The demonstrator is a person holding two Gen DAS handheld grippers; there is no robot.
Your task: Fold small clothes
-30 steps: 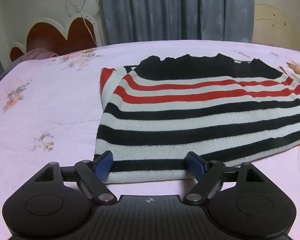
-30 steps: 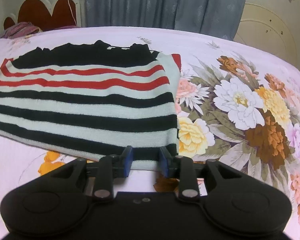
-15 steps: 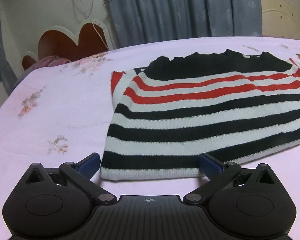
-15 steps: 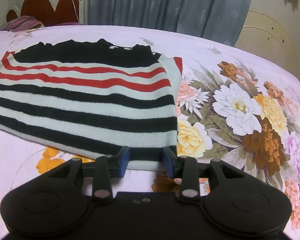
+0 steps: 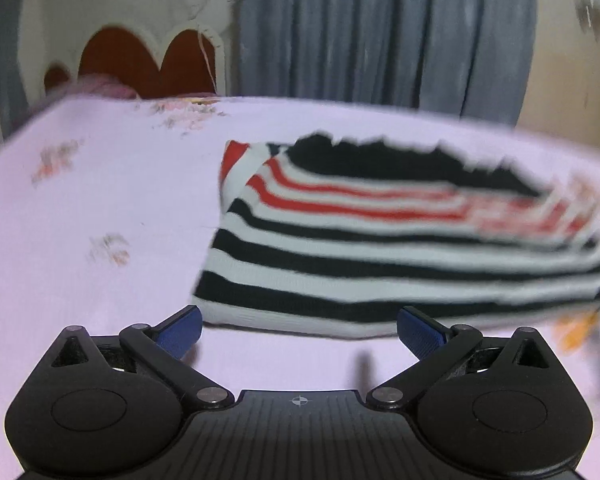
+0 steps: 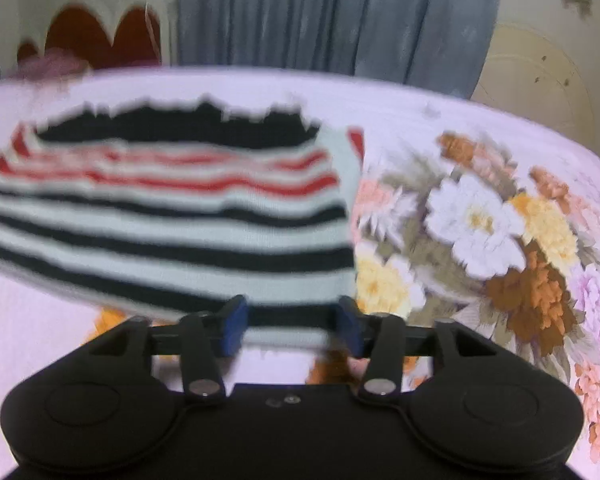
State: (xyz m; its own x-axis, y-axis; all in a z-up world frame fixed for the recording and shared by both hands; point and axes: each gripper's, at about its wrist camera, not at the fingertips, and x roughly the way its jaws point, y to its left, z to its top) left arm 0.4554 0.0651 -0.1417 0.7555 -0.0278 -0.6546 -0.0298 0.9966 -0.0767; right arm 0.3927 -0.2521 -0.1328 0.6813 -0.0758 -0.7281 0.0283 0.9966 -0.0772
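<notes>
A folded striped sweater [image 5: 380, 248], black, white and red, lies flat on the pink bedsheet [image 5: 100, 200]. My left gripper [image 5: 299, 330] stands open wide just short of its near hem, with only sheet between the blue pads [image 5: 180, 330]. In the right wrist view the sweater [image 6: 180, 220] fills the left half. My right gripper [image 6: 291, 320] is at the sweater's near right corner. Its jaws are opening, the hem lies between them, and the pads [image 6: 234, 320] do not press on it. Both views are blurred.
A large flower print [image 6: 480, 220] covers the bedsheet to the right of the sweater. A red heart-shaped headboard [image 5: 148, 64] and grey curtains [image 5: 380, 32] stand behind the bed. A pink cloth [image 6: 48, 64] lies by the headboard.
The left jaws spread wider and drew back off the hem, and that view tilted. The right jaws widened around the hem at the corner. The sweater stayed flat.
</notes>
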